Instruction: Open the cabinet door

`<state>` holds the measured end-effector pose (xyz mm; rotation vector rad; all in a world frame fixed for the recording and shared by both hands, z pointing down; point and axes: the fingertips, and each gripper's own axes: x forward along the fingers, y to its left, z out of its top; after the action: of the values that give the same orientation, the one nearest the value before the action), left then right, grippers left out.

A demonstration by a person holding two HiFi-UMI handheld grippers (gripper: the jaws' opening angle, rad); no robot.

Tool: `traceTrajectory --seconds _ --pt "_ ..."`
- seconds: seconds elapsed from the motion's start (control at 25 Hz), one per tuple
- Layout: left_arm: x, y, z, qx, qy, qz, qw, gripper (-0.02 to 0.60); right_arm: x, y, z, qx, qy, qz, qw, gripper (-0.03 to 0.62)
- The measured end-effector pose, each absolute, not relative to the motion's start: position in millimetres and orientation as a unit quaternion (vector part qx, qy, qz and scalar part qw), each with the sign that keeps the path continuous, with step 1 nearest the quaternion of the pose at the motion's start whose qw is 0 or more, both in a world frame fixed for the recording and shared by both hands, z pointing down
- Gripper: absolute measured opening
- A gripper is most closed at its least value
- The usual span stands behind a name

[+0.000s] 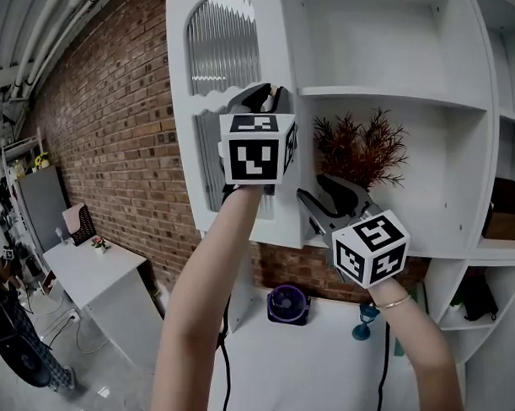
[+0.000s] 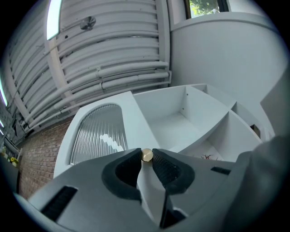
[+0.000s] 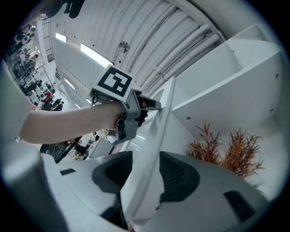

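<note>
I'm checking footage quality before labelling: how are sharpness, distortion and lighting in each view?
Head view: sharp, evenly lit, fisheye bows the shelf. Left gripper view: dark round vignette, brass knob crisp, ceiling light blown out. Right gripper view: cabinet door edge near the lens slightly soft, strong curving.

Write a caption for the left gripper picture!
Left gripper nips the small gold knob on the white cabinet door.
</note>
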<state>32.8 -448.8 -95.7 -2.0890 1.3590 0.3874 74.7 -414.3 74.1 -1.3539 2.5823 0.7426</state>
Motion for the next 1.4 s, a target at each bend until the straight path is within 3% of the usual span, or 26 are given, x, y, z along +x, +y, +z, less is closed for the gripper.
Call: traceTrajectory --seconds 0.68,0.92,1.12,1.4 --pt "-1 -401 -98 -0.796 0.493 0.158 0.315 0.078 25 -404 92 -0.395 0.889 0.229 0.039 0.196" --pt "-12 -388 -97 -0.794 0.495 0.157 0.316 0.081 5 -392 96 -0.375 0.899 0.225 0.035 0.175" --pt "-25 -374 -97 -0.795 0.495 0.159 0.313 0.084 -3 -378 95 -0.374 0.898 0.231 0.027 0.115" --pt "-50 -353 -99 -0.790 0.505 0.156 0.311 0.091 -26 -355 94 -0.360 0.902 0.235 0.033 0.126"
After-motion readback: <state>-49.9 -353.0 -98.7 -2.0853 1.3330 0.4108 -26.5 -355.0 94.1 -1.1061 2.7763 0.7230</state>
